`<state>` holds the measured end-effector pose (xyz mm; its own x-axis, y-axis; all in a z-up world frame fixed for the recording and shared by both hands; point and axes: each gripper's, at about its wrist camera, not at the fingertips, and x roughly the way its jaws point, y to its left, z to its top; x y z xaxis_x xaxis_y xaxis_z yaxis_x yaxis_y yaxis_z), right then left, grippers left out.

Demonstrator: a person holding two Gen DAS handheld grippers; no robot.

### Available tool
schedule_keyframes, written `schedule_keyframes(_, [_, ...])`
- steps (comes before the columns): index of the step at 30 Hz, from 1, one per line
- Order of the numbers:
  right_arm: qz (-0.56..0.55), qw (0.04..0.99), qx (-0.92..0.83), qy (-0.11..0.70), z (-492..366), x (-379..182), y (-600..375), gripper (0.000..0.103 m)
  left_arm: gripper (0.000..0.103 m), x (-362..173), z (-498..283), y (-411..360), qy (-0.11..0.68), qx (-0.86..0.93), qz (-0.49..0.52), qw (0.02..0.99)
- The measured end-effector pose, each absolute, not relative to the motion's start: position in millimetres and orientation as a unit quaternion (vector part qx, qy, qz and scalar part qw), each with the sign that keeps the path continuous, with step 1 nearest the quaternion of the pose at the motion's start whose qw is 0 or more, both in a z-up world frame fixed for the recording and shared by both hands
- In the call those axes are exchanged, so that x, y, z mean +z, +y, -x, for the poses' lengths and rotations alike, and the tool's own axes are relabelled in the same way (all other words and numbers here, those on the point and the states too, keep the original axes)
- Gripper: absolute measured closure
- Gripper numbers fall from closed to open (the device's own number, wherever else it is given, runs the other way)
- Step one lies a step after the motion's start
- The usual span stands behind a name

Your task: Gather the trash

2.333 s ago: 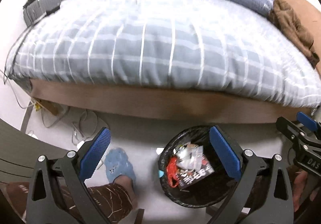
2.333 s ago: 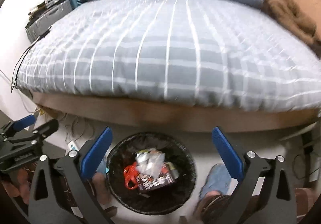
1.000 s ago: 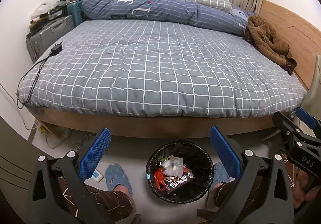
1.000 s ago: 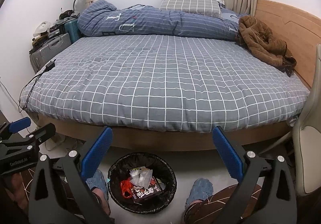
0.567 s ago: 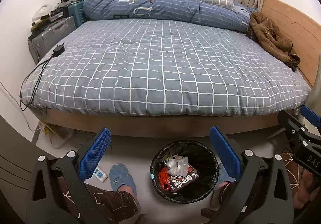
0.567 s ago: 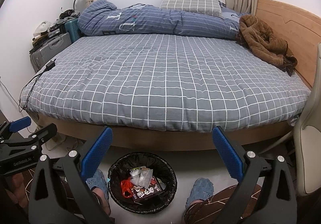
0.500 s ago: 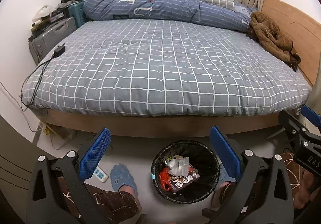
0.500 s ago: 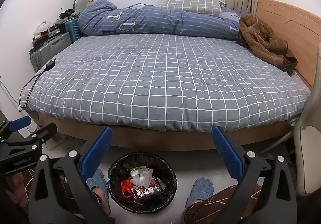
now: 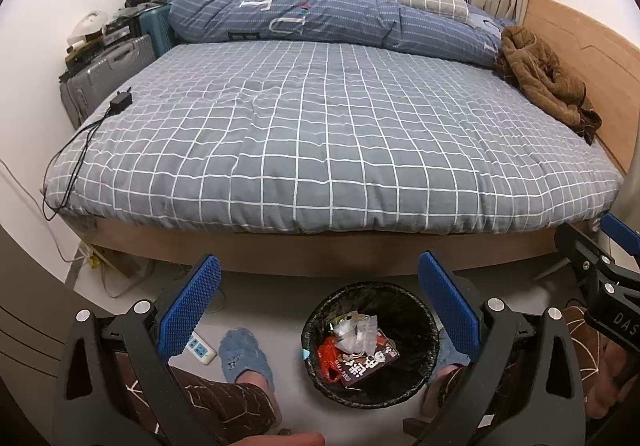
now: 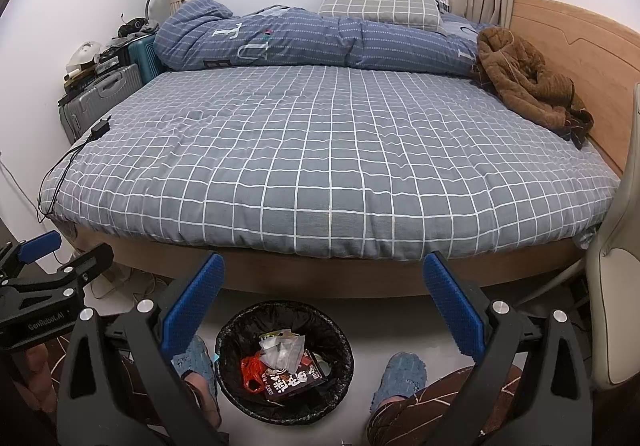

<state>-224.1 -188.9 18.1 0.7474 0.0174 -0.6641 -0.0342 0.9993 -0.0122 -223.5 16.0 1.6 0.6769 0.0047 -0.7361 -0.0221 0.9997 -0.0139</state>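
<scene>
We hold both tools raised over the trash bin (image 10: 285,362), which sits on the floor just in front of the bed (image 10: 320,150), between the person's two slippered feet. Left gripper (image 9: 320,310): jaws spread wide, nothing between the blue pads. Right gripper (image 10: 324,310): same, released and empty.

The trash (image 10: 280,364) is already inside the bin: a red wrapper, a clear crumpled bag, a dark printed packet. We see no loose litter on the bed or on the floor around the bin, so the task looks nearly or fully done.

Risks from here, as we judge them:
- Bin stands close to both feet; a step forward could tip it and spill the contents.
- Light plastic on top of the pile could catch on a pad if we dip a gripper in.
- A power strip (image 9: 199,348) lies left of the bin, beside the left slipper (image 9: 244,356); cable there is a trip hazard.
- Charger and cord (image 9: 120,102) on the bed's far-left edge are not trash; grabbing them would be a mistake.
</scene>
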Motion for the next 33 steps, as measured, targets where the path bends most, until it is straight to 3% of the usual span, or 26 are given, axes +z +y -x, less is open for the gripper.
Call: schedule_keyframes(33, [0.016, 0.935, 0.012, 0.355, 225.5, 14.5, -187.1, 0.008, 0.006, 2.2, 222.5, 17.7, 0.406, 0.0, 0.019, 0.914])
